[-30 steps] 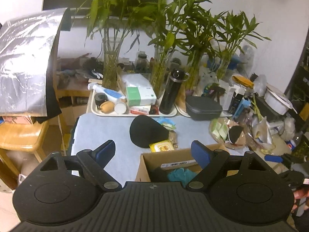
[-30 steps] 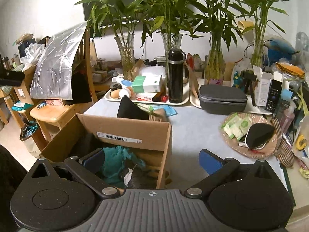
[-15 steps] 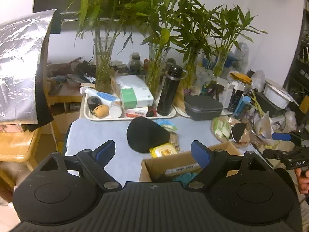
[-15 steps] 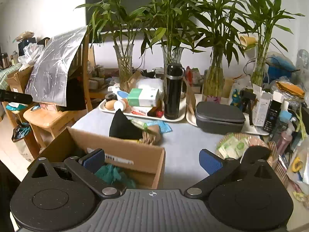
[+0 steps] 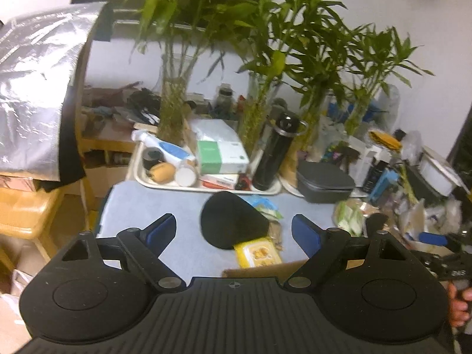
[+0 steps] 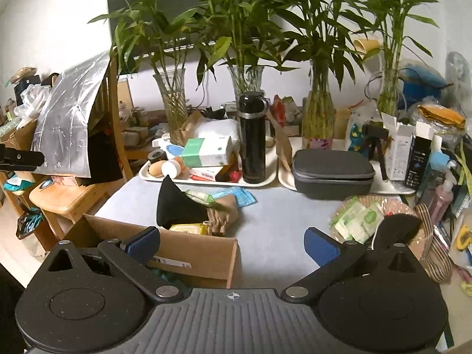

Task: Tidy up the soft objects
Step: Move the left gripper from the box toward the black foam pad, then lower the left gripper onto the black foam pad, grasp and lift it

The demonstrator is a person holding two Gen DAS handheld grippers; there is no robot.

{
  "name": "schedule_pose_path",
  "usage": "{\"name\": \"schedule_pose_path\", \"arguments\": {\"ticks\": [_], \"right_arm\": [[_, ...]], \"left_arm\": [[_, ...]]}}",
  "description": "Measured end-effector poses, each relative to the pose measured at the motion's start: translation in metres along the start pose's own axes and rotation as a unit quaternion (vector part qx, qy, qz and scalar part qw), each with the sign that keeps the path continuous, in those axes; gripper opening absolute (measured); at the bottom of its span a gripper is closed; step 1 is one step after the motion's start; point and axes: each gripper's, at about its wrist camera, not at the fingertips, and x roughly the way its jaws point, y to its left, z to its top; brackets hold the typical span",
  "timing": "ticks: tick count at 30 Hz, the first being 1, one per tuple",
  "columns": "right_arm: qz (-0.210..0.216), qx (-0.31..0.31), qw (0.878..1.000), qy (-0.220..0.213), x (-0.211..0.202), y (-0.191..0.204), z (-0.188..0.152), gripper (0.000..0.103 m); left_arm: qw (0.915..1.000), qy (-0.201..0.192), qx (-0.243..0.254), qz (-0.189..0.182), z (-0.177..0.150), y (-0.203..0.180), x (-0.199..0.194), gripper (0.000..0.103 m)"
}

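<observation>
Hovering above the near side of the tabletop point(image 5: 165, 206), the left tool point(image 5: 234, 230) stands released, jaws spread wide with nothing between them. The right tool point(image 6: 231, 243) is likewise released and empty, poised over the cardboard box point(image 6: 188, 250) and the bare surface beside it.

The black soft object point(image 5: 230, 224) lies on the tabletop's middle, its pointed end toward the trays. A yellow packet point(image 5: 258, 253) touches its near edge, just beyond the box rim. In the right wrist view, teal fabric point(image 6: 160, 274) shows inside the box, mostly hidden by the tool.

Open room: a clear strip of tabletop runs left of the black soft object to the left edge, and another between the box's right wall and the woven tray point(image 6: 392, 206) of green-white packets.

The far edge is closed off by two trays, a black flask point(image 6: 252, 138), a grey case point(image 6: 332, 174) and glass vases of bamboo. The right edge is crowded with bottles and cartons. A wooden chair point(image 6: 67, 197) stands just off the left edge.
</observation>
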Motion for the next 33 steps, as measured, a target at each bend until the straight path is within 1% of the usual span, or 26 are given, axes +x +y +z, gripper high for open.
{"name": "schedule_pose_path", "arguments": {"ticks": [3, 5, 9, 11, 13, 16, 20, 22, 26, 28, 31, 33], "right_arm": [[-0.003, -0.003, 1.000, 0.002, 0.000, -0.003, 0.000, 0.103], [-0.004, 0.001, 1.000, 0.001, 0.001, -0.005, 0.000, 0.103], [0.001, 0.014, 1.000, 0.000, 0.004, -0.008, 0.000, 0.103], [0.004, 0.015, 1.000, -0.003, 0.006, -0.008, 0.000, 0.103], [0.009, 0.011, 1.000, -0.007, 0.010, -0.009, 0.001, 0.103], [0.013, 0.002, 1.000, -0.002, 0.021, -0.012, 0.006, 0.103], [0.022, -0.001, 1.000, 0.003, 0.036, -0.018, 0.013, 0.103], [0.018, 0.002, 1.000, 0.002, 0.044, -0.021, 0.016, 0.103], [0.015, 0.015, 1.000, 0.000, 0.058, -0.026, 0.018, 0.103], [0.012, 0.022, 1.000, -0.002, 0.064, -0.029, 0.017, 0.103], [0.004, 0.032, 0.999, -0.002, 0.072, -0.033, 0.014, 0.103], [0.005, 0.038, 0.999, -0.002, 0.075, -0.035, 0.010, 0.103]], "left_arm": [[0.9999, 0.001, -0.007, 0.010, 0.002, 0.002, 0.004, 0.086], [0.9999, 0.005, -0.013, 0.010, 0.002, 0.004, 0.008, 0.086], [0.9998, 0.000, -0.013, 0.014, -0.001, 0.005, 0.014, 0.086], [0.9998, -0.004, -0.021, 0.002, -0.003, 0.008, 0.019, 0.086], [0.9996, 0.001, -0.027, -0.007, -0.005, 0.011, 0.027, 0.086], [0.9997, 0.005, -0.020, -0.010, -0.005, 0.012, 0.037, 0.086], [0.9993, 0.012, -0.013, -0.034, 0.000, 0.013, 0.050, 0.086], [0.9992, 0.017, -0.005, -0.037, 0.004, 0.015, 0.060, 0.086], [0.9982, 0.043, 0.003, -0.042, 0.008, 0.017, 0.086, 0.086], [0.9969, 0.059, 0.013, -0.051, 0.010, 0.016, 0.102, 0.086], [0.9937, 0.087, 0.013, -0.070, 0.011, 0.019, 0.128, 0.086], [0.9917, 0.104, 0.019, -0.073, 0.010, 0.020, 0.147, 0.086]]}}
